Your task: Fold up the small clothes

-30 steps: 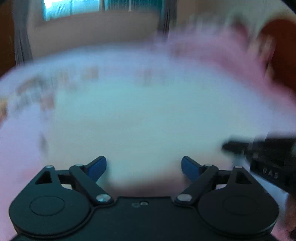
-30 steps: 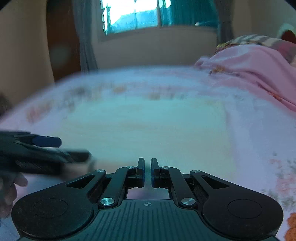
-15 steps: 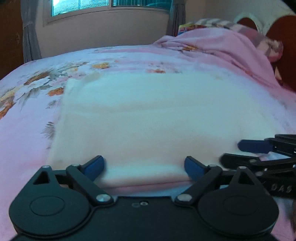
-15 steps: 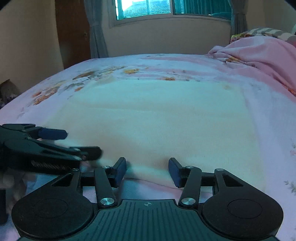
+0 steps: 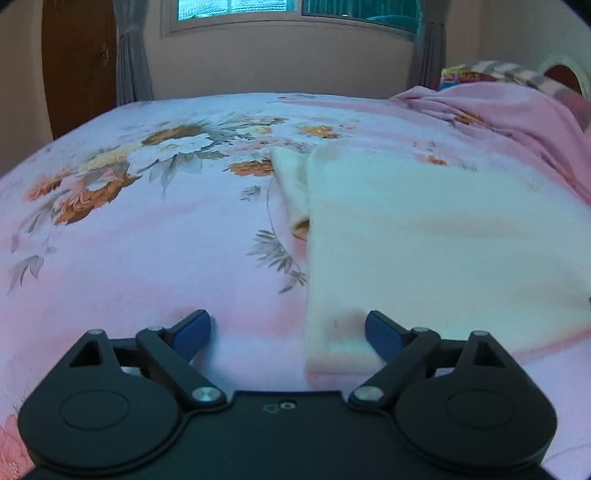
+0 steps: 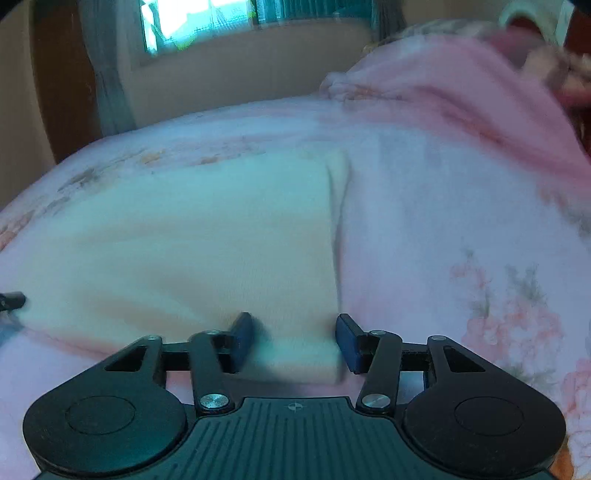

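Now both the left claw (image 5: 288,328) and right claw (image 6: 293,338), spread wide and seemingly empty, straddle the cream garment's (image 5: 424,236) near corners.

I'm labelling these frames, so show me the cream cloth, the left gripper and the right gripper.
cream cloth (image 5: 424,240): left wrist view, flat middle.
left gripper (image 5: 288,330): left wrist view, midway between its open fingertips.
right gripper (image 6: 295,332): right wrist view, midway between its open fingertips.

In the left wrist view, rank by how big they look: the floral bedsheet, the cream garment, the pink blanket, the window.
1. floral bedsheet
2. cream garment
3. pink blanket
4. window

The blanket and window are far and cut off by the frame, so their order is unsure.
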{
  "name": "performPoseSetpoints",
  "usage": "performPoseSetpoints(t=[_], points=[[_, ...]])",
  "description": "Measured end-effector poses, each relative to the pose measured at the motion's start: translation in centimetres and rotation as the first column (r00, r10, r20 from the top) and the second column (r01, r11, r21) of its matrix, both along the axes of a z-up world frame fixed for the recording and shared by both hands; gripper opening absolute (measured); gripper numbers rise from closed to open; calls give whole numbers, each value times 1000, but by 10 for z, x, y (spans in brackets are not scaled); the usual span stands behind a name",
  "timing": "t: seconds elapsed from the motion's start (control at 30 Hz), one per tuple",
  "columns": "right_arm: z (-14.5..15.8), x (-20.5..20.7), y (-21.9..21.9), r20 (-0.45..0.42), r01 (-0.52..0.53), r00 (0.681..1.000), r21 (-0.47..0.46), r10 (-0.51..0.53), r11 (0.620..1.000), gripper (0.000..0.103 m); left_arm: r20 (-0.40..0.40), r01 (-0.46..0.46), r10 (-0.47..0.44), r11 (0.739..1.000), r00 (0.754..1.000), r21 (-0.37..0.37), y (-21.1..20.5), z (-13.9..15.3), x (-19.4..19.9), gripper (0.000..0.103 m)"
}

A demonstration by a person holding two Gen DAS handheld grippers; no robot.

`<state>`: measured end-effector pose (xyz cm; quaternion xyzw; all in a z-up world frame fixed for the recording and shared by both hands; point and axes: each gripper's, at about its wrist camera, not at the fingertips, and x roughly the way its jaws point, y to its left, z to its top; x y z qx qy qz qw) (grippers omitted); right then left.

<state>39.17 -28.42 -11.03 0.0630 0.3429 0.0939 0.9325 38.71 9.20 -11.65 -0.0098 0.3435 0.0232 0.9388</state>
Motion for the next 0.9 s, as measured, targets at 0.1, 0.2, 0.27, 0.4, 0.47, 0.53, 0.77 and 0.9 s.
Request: performPoseSetpoints(t=[0.1, 0.2, 0.27, 0.4, 0.47, 0.53, 0.77, 0.9], points=[[19, -12, -5, 91, 19, 996, 26, -22, 999, 50, 46, 17, -16, 1000, 999, -24, 8, 5, -8, 87], [15, -10, -7, 95, 40, 995, -17, -38, 999, 50, 24, 10, -9, 1000, 1000, -20, 13, -6, -1, 92], [-7, -3, -5, 35, 32, 999, -31, -31, 999, 53, 20, 15, -15, 1000, 1000, -2, 8, -9, 0, 93], [-15, -13, -24, 79, 28, 996, 89, -35, 996, 56, 52, 16, -15, 1000, 999, -17, 10, -15, -3, 93], [-14, -14, -21, 82, 30, 996, 75, -36, 997, 57, 57, 14, -13, 1000, 998, -20, 10, -15, -2, 93], [-12, -14, -16, 86, 29, 996, 48, -33, 998, 57, 61, 12, -11, 1000, 998, -16, 10, -15, -3, 94], [-9, -27, -13, 102, 39, 994, 5, -39, 999, 59, 71, 11, -10, 1000, 997, -13, 10, -16, -5, 95], [-12, -23, -11, 103, 40, 994, -5, -39, 999, 60, 78, 12, -10, 1000, 997, -17, 11, -17, -6, 95]])
